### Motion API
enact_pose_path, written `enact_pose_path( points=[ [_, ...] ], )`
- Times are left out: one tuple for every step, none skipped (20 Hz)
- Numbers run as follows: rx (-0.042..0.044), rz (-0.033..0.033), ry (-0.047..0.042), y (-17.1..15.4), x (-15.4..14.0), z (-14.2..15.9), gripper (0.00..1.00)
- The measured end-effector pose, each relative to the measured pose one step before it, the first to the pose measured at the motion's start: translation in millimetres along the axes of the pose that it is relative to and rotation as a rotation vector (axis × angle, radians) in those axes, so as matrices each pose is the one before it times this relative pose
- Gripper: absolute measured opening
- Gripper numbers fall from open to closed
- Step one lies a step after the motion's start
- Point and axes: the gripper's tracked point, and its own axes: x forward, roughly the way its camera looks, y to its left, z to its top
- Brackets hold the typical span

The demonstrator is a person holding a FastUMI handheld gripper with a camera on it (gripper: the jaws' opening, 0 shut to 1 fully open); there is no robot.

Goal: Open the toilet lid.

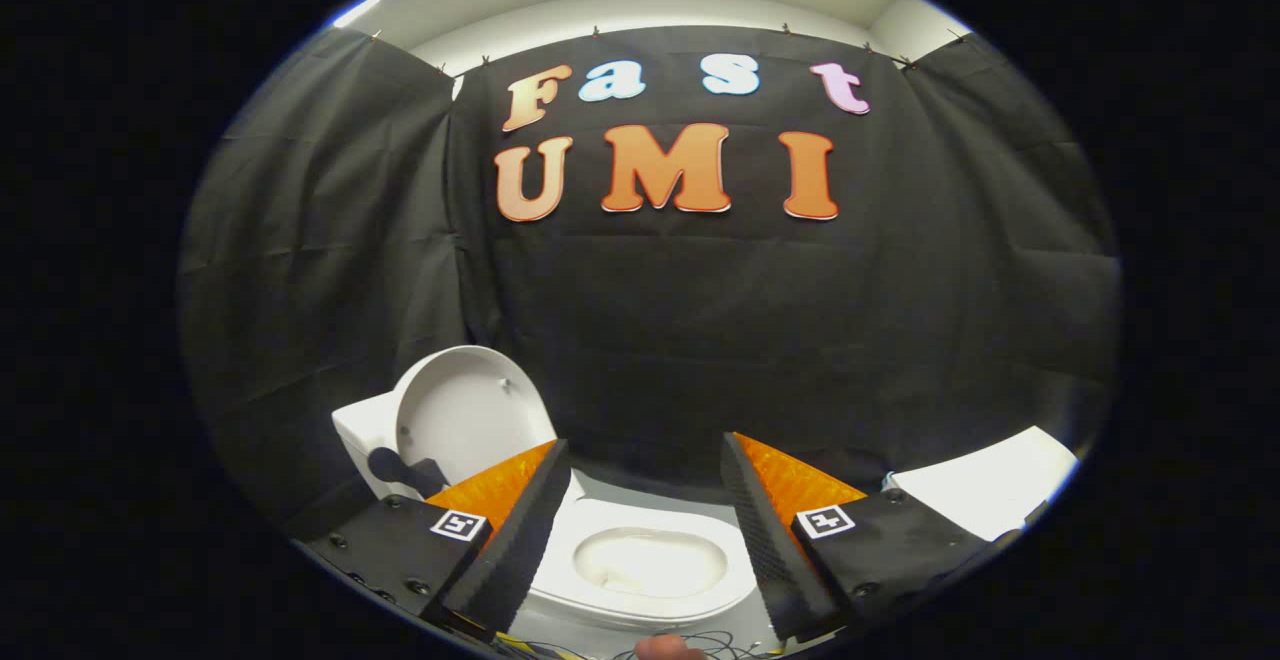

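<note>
A white toilet stands below and ahead of me. Its lid is raised upright and leans back against the white tank, beyond my left finger. The seat lies flat around the open bowl, which shows in the gap between my two fingers. My gripper is open, held above the bowl with nothing between its fingers and touching nothing. A shadow falls across the lower part of the lid.
Black cloth walls close the booth behind and on both sides of the toilet. A white flat-topped object sits beyond my right finger. Thin cables lie on the floor in front of the bowl, beside part of a hand.
</note>
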Motion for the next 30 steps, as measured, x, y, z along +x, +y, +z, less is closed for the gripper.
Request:
enact_pose_path(
  points=[
    [0.00520, -0.01908, 0.00385, -16.59, -7.10, -3.48, 0.97],
    [0.00587, -0.01401, 0.00199, -15.96, -5.86, -2.78, 0.97],
    [0.00322, -0.01470, -0.00270, -14.49, -5.86, -1.40, 0.97],
    [0.00178, -0.01721, -0.00675, -15.54, -5.41, -1.04, 0.97],
    [0.00885, -0.01836, -0.01021, -16.23, -5.60, 0.18, 0.97],
    [0.01152, -0.01671, -0.01027, -14.84, -4.90, -1.23, 0.97],
    [0.01029, -0.02190, -0.00565, -15.50, -3.44, -2.93, 0.97],
    [0.00595, -0.02187, -0.00310, -15.22, -2.90, -4.84, 0.97],
    [0.00540, -0.02182, -0.00444, -14.13, -2.51, -2.84, 0.97],
    [0.00468, -0.01820, -0.00174, -12.30, -3.42, -4.33, 0.97],
    [0.00558, -0.01410, -0.00048, -10.00, -2.42, -3.10, 0.97],
    [0.00209, -0.01072, 0.00025, -8.48, -2.04, -3.61, 0.97],
    [-0.00176, -0.00832, -0.00095, -6.48, 0.21, -2.69, 0.97],
    [-0.00270, -0.00760, -0.00206, -6.04, -0.45, -2.17, 0.97],
    [-0.00253, -0.00327, -0.00048, -4.78, -0.28, -2.13, 0.97],
    [-0.00322, -0.00047, 0.00032, -3.88, -1.85, -3.08, 0.97],
    [-0.00577, -0.00079, -0.00193, -3.04, -2.11, -3.47, 0.97],
    [-0.00787, -0.00551, -0.00835, -4.15, -2.48, -3.32, 0.97],
    [-0.00440, -0.01297, -0.01386, -6.77, -1.02, -1.88, 0.97],
    [0.00091, -0.00991, -0.01677, -4.54, -1.36, -1.28, 0.97],
    [-0.00485, -0.00734, -0.00699, -2.95, -2.02, -4.49, 0.97],
    [-0.00489, -0.01905, -0.00594, -6.30, -2.50, -5.30, 0.97],
    [0.00817, -0.02300, -0.01201, -9.71, -1.13, -3.86, 0.97],
    [0.01227, -0.01903, -0.01083, -6.11, -0.81, -2.33, 0.97],
    [0.01064, -0.02178, 0.00551, -5.95, 1.92, -4.88, 0.97],
    [0.00612, -0.01308, 0.01660, -4.76, 1.92, -8.32, 0.97],
    [0.00782, -0.00971, 0.01527, -2.13, 2.13, -6.25, 0.97],
    [0.00659, -0.00440, 0.01116, -2.37, 2.17, -2.94, 0.97],
    [0.00314, -0.00352, 0.00773, -1.68, 1.13, -3.30, 0.97],
    [0.00042, -0.00381, 0.00363, -1.73, 1.04, -1.39, 0.97]
  ],
)
